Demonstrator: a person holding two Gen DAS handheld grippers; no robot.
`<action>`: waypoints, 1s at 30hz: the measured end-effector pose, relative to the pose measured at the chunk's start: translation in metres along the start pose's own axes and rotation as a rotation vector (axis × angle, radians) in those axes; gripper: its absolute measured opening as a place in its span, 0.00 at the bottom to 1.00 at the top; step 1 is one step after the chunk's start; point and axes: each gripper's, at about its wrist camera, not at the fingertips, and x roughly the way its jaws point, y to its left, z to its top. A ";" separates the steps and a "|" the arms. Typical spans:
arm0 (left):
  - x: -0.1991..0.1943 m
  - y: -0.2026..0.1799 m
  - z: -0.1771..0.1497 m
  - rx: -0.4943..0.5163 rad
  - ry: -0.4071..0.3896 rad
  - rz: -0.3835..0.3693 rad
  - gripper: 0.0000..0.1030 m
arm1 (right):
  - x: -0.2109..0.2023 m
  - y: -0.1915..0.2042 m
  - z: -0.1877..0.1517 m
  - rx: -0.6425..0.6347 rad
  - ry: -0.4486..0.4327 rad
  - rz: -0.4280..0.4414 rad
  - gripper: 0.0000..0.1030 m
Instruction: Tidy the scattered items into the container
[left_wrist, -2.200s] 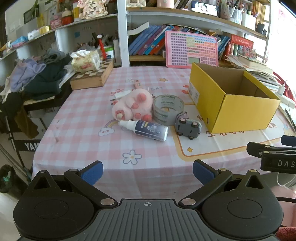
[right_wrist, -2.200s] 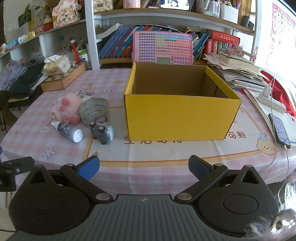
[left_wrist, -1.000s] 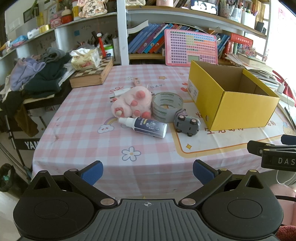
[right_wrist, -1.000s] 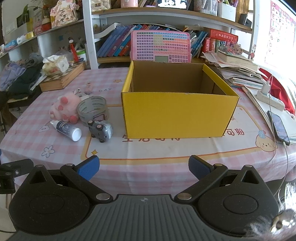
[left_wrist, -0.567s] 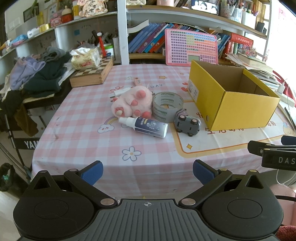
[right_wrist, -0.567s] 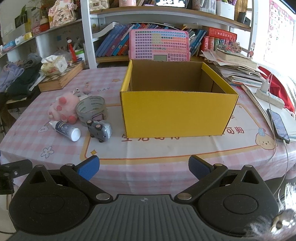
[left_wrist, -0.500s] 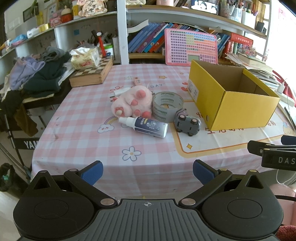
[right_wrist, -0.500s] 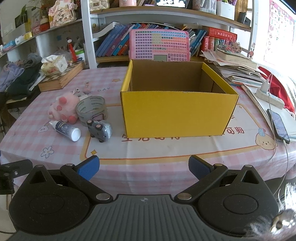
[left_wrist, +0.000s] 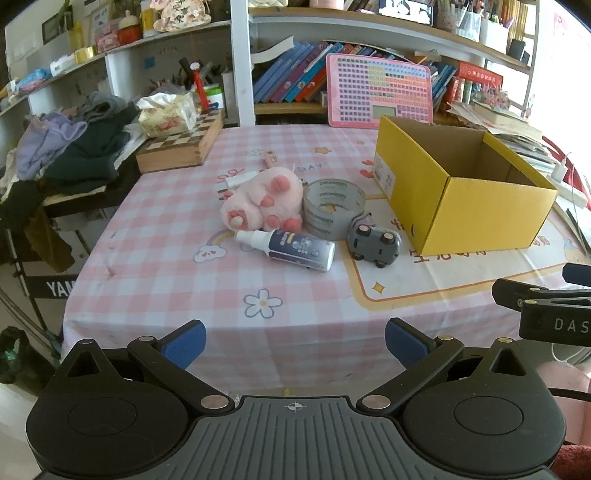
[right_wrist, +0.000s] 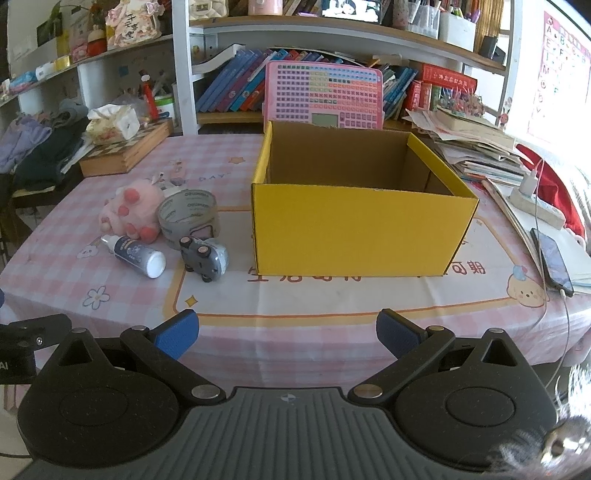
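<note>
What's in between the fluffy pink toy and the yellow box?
The roll of clear tape sits between the pink plush toy and the yellow box, touching the toy. The left wrist view shows it best; the right wrist view agrees.

My left camera looked from the table's (left_wrist: 295, 295) near edge; my right faced the yellow box (right_wrist: 354, 236). Both shared it.

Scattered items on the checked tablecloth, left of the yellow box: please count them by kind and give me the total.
Plush toy: 1
Tape roll: 1
Spray bottle: 1
Toy car: 1
Total: 4, all outside the yellow box, which looks empty as far as its inside shows.
</note>
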 end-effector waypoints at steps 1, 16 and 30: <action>0.000 0.000 0.000 0.000 -0.002 -0.001 1.00 | 0.000 0.000 0.000 0.000 0.001 -0.001 1.00; -0.003 -0.001 -0.003 0.015 0.004 -0.011 1.00 | 0.000 0.001 -0.003 0.009 0.018 -0.005 1.00; -0.002 -0.001 -0.002 0.011 -0.002 -0.014 1.00 | -0.002 0.004 -0.003 -0.009 0.005 -0.005 1.00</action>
